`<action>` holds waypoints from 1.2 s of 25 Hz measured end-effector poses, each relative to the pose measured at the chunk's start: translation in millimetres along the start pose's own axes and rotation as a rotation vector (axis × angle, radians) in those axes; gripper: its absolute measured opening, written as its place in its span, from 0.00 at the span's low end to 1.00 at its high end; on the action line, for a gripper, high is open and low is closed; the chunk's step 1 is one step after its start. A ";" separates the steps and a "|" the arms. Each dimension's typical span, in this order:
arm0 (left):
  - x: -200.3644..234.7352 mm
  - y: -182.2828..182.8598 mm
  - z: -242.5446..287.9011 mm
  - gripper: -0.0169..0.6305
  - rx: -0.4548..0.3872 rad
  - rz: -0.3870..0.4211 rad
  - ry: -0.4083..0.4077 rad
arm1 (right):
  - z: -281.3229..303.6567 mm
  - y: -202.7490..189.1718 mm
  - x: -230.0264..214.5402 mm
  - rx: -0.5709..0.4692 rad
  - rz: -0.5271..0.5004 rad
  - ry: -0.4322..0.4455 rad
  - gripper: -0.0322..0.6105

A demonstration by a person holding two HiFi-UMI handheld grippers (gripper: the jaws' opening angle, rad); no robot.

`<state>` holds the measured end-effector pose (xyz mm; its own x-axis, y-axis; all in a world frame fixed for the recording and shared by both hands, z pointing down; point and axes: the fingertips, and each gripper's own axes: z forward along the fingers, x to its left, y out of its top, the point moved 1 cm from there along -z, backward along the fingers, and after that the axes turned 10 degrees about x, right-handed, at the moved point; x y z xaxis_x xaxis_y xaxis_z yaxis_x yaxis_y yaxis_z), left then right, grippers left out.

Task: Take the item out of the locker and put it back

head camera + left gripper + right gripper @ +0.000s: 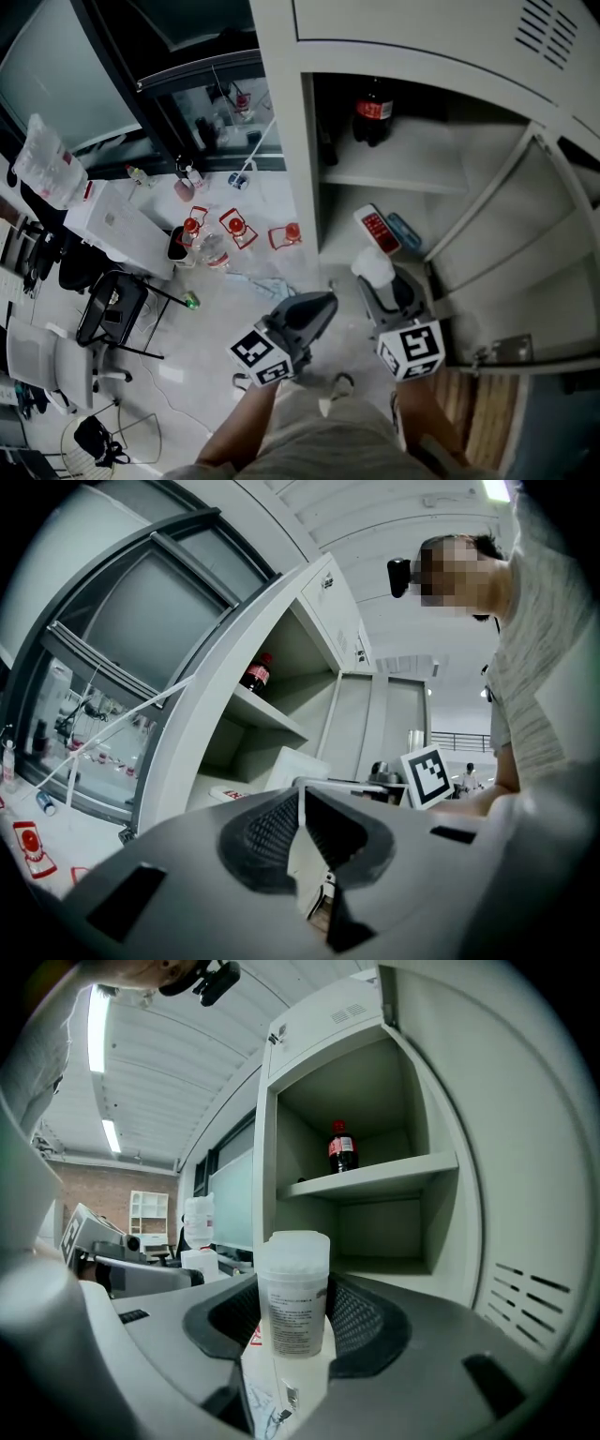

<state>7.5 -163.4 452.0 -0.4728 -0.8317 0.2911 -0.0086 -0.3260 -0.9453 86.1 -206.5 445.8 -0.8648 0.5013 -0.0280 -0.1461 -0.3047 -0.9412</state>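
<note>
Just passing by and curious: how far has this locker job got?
Done: the locker door stands open. In hand: the right tongs grip a white jar, held at the mouth of the lower compartment; whether it is coming out or going back I cannot tell. The left tongs are shut and empty. Left: setting the jar inside.

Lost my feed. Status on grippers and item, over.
Left gripper shut, empty. Right gripper shut on white jar, before the open locker. Nothing seen blocking the way.
</note>
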 end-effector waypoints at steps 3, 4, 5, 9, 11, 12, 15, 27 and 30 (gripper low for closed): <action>-5.5 1.7 -0.3 0.04 -0.001 0.004 -0.006 | -13.1 0.1 2.3 -0.011 -0.012 0.012 0.37; -7.2 2.2 -0.4 0.04 0.000 0.006 -0.008 | -17.2 0.2 4.4 -0.007 -0.006 0.021 0.37; -8.8 2.8 -0.3 0.04 0.001 0.008 -0.010 | -21.2 0.4 6.2 -0.003 0.001 0.028 0.37; -16.7 4.9 0.9 0.04 0.001 0.013 -0.021 | -34.8 0.9 10.0 -0.005 0.000 0.040 0.37; -20.7 6.4 0.9 0.04 0.000 0.018 -0.027 | -40.8 -0.8 10.3 -0.007 -0.016 0.040 0.37; -22.7 7.2 0.5 0.04 0.000 0.022 -0.029 | -44.1 -2.5 10.5 -0.007 -0.028 0.041 0.37; -27.3 8.9 -2.4 0.04 0.002 0.034 -0.032 | -55.0 -3.0 18.9 0.000 -0.029 0.072 0.37; -37.5 17.1 -14.7 0.04 -0.010 0.059 -0.006 | -77.8 -6.7 25.9 -0.004 -0.016 0.084 0.37; -40.3 18.3 -10.8 0.04 -0.010 0.064 -0.012 | -76.4 -5.4 25.4 -0.010 -0.019 0.083 0.37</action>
<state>16.9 -131.1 421.3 -0.4620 -0.8562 0.2314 0.0131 -0.2674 -0.9635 101.7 -130.2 424.4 -0.8189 0.5727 -0.0376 -0.1572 -0.2868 -0.9450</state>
